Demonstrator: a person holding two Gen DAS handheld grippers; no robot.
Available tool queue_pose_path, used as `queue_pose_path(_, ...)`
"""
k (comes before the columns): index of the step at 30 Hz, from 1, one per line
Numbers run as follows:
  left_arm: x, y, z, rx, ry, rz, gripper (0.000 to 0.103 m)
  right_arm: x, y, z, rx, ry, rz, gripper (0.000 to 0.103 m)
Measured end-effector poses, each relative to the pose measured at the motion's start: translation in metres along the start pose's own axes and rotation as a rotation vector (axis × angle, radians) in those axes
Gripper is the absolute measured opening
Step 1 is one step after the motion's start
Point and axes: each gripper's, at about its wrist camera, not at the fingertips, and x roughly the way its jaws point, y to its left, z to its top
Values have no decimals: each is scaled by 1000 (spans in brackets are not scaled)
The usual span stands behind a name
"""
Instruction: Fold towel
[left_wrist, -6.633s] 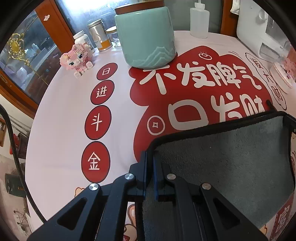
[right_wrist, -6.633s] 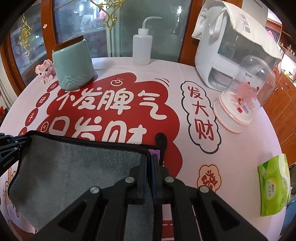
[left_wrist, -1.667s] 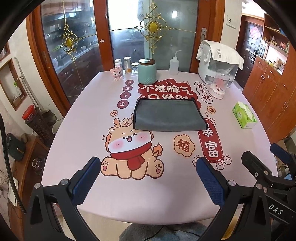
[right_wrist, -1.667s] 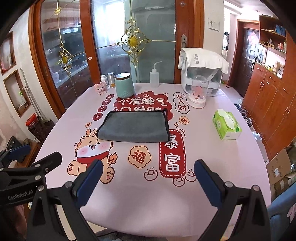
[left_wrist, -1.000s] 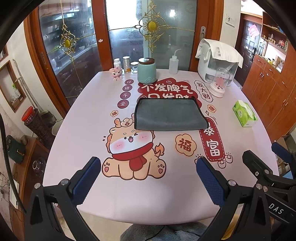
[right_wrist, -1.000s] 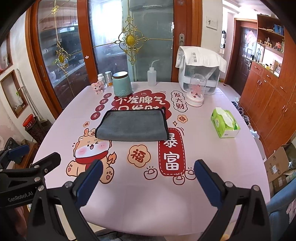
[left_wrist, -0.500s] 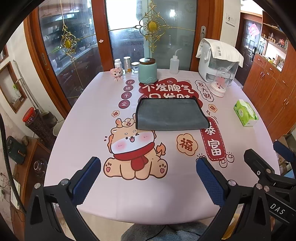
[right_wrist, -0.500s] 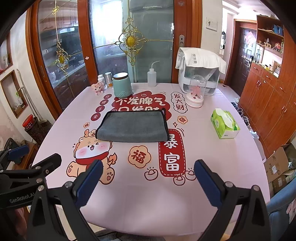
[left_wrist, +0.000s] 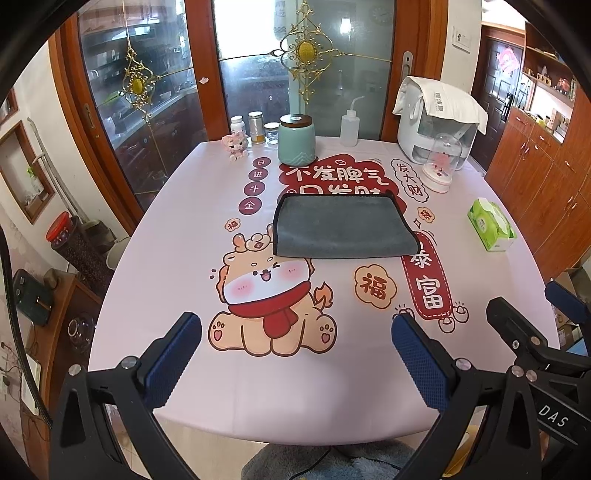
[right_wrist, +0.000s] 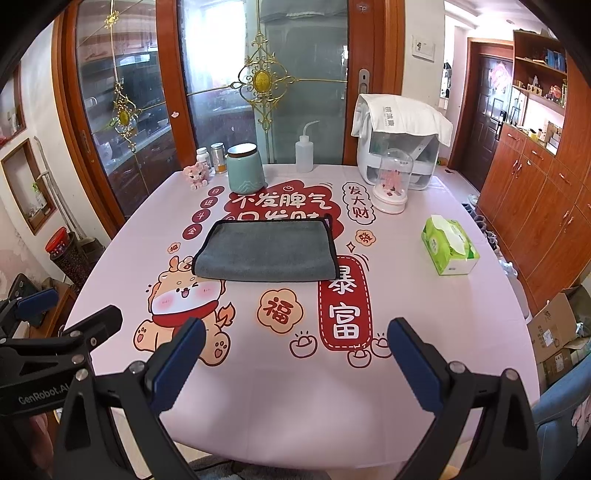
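The left gripper (left_wrist: 295, 343) is held wide apart and empty, over the near edge of the table (left_wrist: 155, 280). The right gripper (right_wrist: 295, 347) is likewise spread wide and empty. The grey towel (left_wrist: 341, 226) lies folded flat, well ahead of both grippers and apart from them, centred between their fingers in each view. Beyond the towel stands a teal jar (left_wrist: 296, 144). Ahead and to the right of the right gripper sits a green tissue pack (right_wrist: 448, 245).
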Motion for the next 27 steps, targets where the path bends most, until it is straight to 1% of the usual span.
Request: queue_pose_path(27, 0, 0, 0, 0, 2, 1, 102, -1, 0, -1, 3, 2, -4, 99)
